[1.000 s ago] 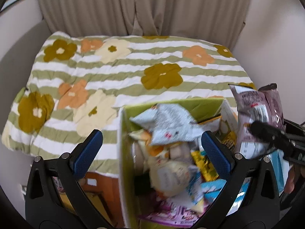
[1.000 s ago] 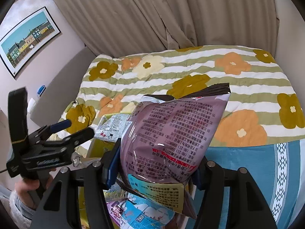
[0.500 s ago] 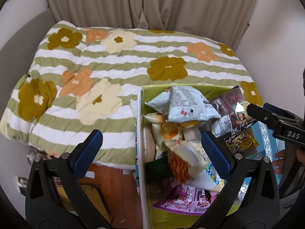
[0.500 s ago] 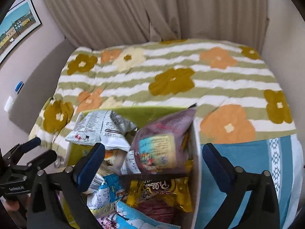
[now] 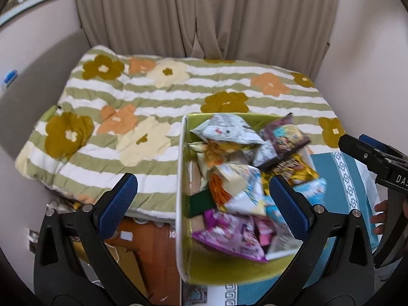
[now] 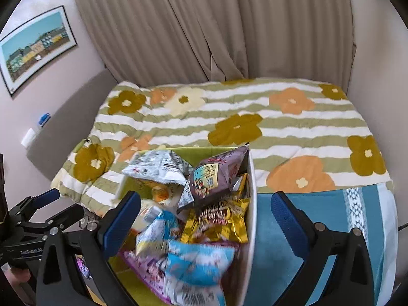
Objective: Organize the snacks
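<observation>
With both the right gripper (image 6: 205, 219) and left gripper (image 5: 202, 199) spread wide and empty above the green snack box (image 6: 251, 204), the purple snack bag (image 6: 214, 181) perches atop the heap just ahead of the right gripper, where it could slide out.

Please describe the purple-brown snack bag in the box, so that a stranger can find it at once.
On the bed with the flowered quilt stands a green box full of snack packets. The purple-brown bag lies on top of the pile at the far right side, against the box wall. Unlike the grey-white bag beside it, it carries a pale blue label.
</observation>
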{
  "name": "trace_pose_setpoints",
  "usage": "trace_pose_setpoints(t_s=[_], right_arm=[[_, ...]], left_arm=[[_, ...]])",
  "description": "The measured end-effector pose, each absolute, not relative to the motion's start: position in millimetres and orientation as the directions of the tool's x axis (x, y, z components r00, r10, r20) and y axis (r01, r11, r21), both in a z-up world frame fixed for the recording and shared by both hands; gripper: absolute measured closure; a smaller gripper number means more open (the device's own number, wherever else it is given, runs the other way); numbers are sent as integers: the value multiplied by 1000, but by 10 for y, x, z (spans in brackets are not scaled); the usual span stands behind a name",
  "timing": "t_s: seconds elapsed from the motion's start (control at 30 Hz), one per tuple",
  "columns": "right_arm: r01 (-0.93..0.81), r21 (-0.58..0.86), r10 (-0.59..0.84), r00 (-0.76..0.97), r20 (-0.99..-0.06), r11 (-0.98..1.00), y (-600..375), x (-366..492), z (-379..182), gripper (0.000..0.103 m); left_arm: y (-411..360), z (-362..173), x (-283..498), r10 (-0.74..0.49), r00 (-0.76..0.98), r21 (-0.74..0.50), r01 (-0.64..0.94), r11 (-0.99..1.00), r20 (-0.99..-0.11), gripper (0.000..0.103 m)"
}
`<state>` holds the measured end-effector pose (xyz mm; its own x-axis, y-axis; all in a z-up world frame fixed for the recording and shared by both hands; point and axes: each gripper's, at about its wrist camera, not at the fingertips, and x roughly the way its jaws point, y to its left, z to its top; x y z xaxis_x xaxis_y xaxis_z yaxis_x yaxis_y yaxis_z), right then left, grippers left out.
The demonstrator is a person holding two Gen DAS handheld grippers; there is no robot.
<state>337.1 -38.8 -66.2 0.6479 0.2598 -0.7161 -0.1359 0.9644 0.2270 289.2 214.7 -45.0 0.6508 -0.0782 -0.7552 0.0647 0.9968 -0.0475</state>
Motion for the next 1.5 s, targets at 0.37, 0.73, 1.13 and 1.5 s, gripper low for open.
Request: trace_pose_setpoints(t_s=[0.37,0.73,1.13,1.5], right_arm=[[-117,131,174,770,-615,984,-891,2001,-162,1],[-18,16,24,821,-570,1000,-1283,931,-77,1],[30,0,-25,842,-538,1000,-1380,578,-124,1],[36,3,-28,841,-540,999,-1409,536,-124,1]], left_arm=[[1490,-36,1586,-98,750,-40,95,995,-654,1],[1073,67,649,-75,819,-18,79,997,-569,1],[867,46,370,-85,842,3,102,995,-533,1],[819,50,358,-93,842,5,113,994,-531,1]])
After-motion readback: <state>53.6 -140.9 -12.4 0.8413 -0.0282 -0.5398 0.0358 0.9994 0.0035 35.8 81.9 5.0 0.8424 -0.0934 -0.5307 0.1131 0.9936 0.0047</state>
